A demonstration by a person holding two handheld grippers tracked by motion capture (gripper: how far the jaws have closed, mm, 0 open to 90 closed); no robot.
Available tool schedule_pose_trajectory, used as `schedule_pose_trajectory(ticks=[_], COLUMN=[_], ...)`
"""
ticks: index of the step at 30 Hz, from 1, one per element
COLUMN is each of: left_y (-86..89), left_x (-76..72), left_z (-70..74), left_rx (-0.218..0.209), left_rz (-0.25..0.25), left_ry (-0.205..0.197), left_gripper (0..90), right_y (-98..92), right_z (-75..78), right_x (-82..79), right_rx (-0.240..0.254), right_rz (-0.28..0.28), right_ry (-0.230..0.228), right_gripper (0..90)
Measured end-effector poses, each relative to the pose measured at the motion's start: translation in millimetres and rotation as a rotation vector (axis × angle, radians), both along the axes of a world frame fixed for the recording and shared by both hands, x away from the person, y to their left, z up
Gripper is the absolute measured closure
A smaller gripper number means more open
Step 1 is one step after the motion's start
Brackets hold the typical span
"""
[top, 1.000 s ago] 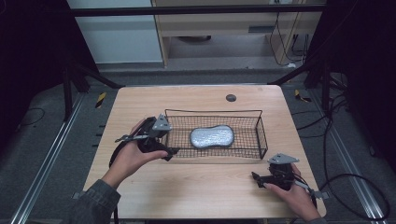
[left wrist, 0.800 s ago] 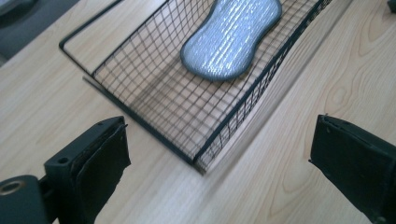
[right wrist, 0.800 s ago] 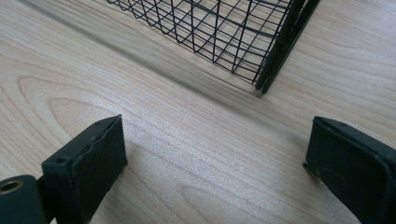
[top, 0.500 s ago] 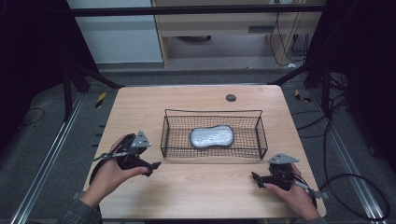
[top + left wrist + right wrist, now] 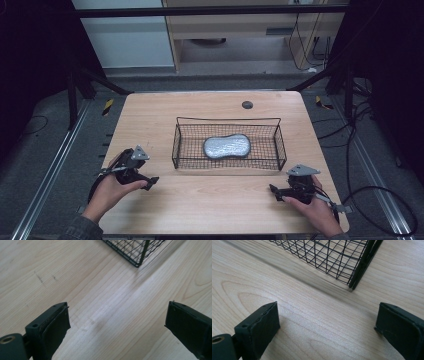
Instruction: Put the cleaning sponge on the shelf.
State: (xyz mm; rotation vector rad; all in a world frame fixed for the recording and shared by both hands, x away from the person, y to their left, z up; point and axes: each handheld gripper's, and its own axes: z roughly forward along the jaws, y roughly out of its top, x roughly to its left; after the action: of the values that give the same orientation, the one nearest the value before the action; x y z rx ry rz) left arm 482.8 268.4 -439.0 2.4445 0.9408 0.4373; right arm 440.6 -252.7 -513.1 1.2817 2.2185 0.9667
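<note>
Left gripper has pulled back from the wire basket toward 7 o'clock on the worktop, jaws wide apart, empty; in the left gripper view bare wood lies between them, basket corner up ahead. At centre, a silver oblong pouch-like object lies flat inside the basket, same spot as before. Right gripper unmoved at 5 o'clock, jaws spread, holding nothing. Small dark disc at 12 o'clock. Judgement: object deposited, hands retreating, likely finished or resetting.
</note>
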Motion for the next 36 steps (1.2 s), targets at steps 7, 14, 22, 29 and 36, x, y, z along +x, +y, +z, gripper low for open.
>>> schedule_pose_trajectory(ticks=[7, 14, 22, 29, 36], left_y=[14.6, 27.8, 37.6, 40.4, 41.0], left_x=[10.9, 19.9, 27.2, 36.2, 43.2], left_z=[-13.0, -26.7, -36.0, -45.0, -53.8], left_rx=[0.012, 0.016, -0.012, -0.036, -0.085], left_rz=[0.051, 0.096, 0.142, 0.174, 0.213], left_ry=[0.012, 0.028, 0.023, 0.024, 0.01], left_gripper=[4.7, 4.6, 4.4, 3.9, 2.6], right_y=[0.0, 0.0, 0.0, 0.0, 0.0], right_z=[0.0, 0.0, 0.0, 0.0, 0.0], right_x=[0.0, 0.0, 0.0, 0.0, 0.0], right_rx=[0.0, 0.0, 0.0, 0.0, 0.0], right_rz=[0.0, 0.0, 0.0, 0.0, 0.0], right_ry=[0.0, 0.0, 0.0, 0.0, 0.0], right_gripper=[5.2, 5.2, 5.2, 5.2, 5.2])
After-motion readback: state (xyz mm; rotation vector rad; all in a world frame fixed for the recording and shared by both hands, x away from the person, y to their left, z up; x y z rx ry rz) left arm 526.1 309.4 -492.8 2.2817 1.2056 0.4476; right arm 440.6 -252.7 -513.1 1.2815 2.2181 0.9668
